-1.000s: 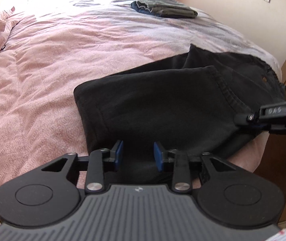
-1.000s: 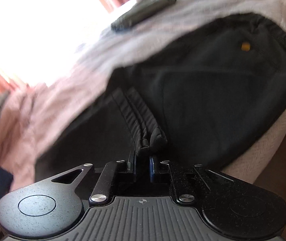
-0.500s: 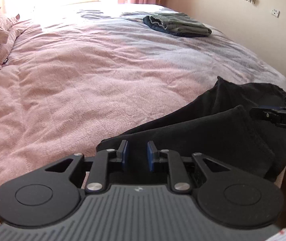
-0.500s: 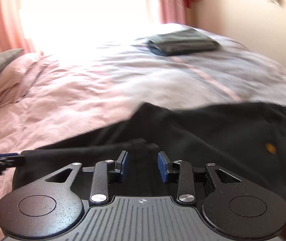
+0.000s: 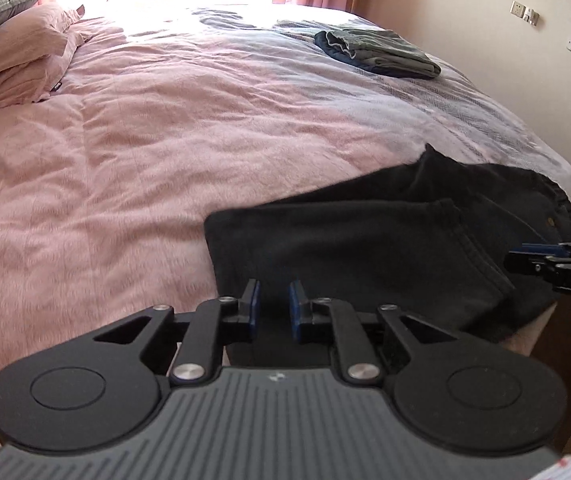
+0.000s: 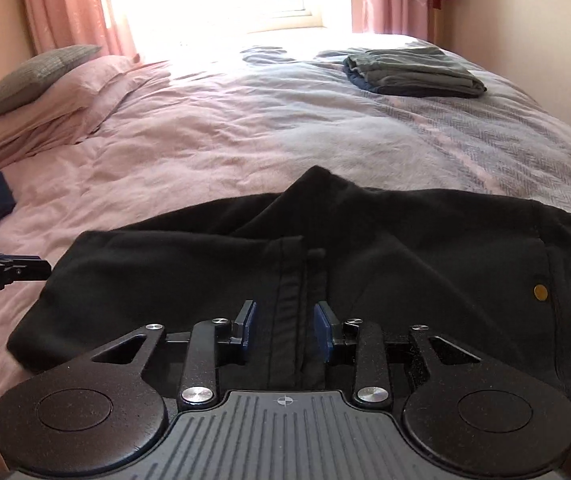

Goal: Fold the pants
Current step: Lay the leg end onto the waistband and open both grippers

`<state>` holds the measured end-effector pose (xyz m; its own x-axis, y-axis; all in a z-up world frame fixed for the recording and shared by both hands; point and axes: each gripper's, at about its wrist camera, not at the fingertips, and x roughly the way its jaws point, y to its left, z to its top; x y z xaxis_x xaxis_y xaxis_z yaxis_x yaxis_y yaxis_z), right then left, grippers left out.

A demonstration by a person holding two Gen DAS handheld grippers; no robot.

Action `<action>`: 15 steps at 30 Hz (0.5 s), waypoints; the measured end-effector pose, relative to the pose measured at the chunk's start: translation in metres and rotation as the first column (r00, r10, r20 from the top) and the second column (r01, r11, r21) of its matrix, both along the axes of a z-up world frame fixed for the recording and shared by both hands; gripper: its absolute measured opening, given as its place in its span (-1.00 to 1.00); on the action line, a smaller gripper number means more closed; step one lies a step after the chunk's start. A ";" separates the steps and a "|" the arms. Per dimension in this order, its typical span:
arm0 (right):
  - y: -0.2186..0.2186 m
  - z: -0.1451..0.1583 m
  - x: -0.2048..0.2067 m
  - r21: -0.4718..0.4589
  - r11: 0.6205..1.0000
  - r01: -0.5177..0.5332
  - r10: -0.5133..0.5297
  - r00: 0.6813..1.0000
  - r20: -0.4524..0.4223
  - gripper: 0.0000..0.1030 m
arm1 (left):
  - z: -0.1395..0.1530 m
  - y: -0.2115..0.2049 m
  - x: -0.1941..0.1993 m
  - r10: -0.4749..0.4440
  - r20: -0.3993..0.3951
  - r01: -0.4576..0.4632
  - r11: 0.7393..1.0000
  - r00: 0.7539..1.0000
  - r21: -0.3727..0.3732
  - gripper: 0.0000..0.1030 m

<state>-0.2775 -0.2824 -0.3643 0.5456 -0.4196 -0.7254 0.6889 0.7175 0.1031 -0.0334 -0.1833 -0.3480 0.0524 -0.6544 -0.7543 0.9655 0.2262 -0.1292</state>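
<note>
1. The black pants [image 6: 365, 248] lie folded across the near edge of the bed [image 5: 165, 160], on the pink duvet, with the waistband toward the right corner.
2. The left gripper [image 5: 272, 308] hovers over the left end of the pants. Its jaws are closing, with a narrow gap between the blue pads; nothing is pinched between them.
3. The right gripper [image 6: 283, 330] hovers above the hemmed leg ends. Its jaws stand apart and are closing slightly; the pads do not press on the fabric.
4. A stack of folded clothes [image 6: 413, 70] rests at the far right of the bed, well apart from the pants.
5. Pillows [image 5: 9, 56] lie at the far left.
</note>
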 end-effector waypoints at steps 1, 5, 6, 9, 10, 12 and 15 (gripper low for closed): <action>0.011 -0.003 0.000 0.011 1.000 -0.024 0.024 1.000 -0.006 -0.46 | -0.004 0.006 -0.009 0.001 -0.001 -0.001 1.000 1.000 0.026 -0.77; 0.015 -0.046 0.009 0.058 0.996 -0.063 0.069 0.991 -0.116 -0.48 | -0.035 0.007 -0.023 0.088 0.012 -0.088 0.993 0.996 0.081 -0.77; 0.014 -0.052 0.012 0.044 0.996 -0.084 0.089 0.988 -0.125 -0.48 | -0.038 0.003 -0.024 0.107 0.016 -0.108 0.991 0.994 0.079 -0.77; 0.008 -0.049 0.016 0.063 0.992 -0.107 0.115 0.985 -0.132 -0.48 | -0.033 -0.003 -0.027 0.119 0.040 -0.122 0.988 0.992 0.090 -0.78; 0.006 -0.045 0.014 0.067 0.992 -0.103 0.111 0.986 -0.128 -0.48 | -0.026 -0.001 -0.027 0.116 0.031 -0.118 0.990 0.993 0.075 -0.78; 0.005 -0.032 0.006 0.050 0.996 -0.079 0.083 0.991 -0.101 -0.48 | -0.015 0.007 -0.029 0.111 0.013 -0.111 0.993 0.994 0.037 -0.78; 0.005 -0.028 0.003 0.045 0.996 -0.080 0.083 0.995 -0.061 -0.48 | -0.028 0.007 -0.031 0.092 0.027 -0.094 0.991 0.995 0.096 -0.78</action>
<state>-0.2750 -0.2775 -0.3919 0.5300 -0.3437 -0.7752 0.6342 0.7676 0.0933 -0.0644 -0.1765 -0.3756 0.1269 -0.5695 -0.8122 0.9421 0.3254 -0.0810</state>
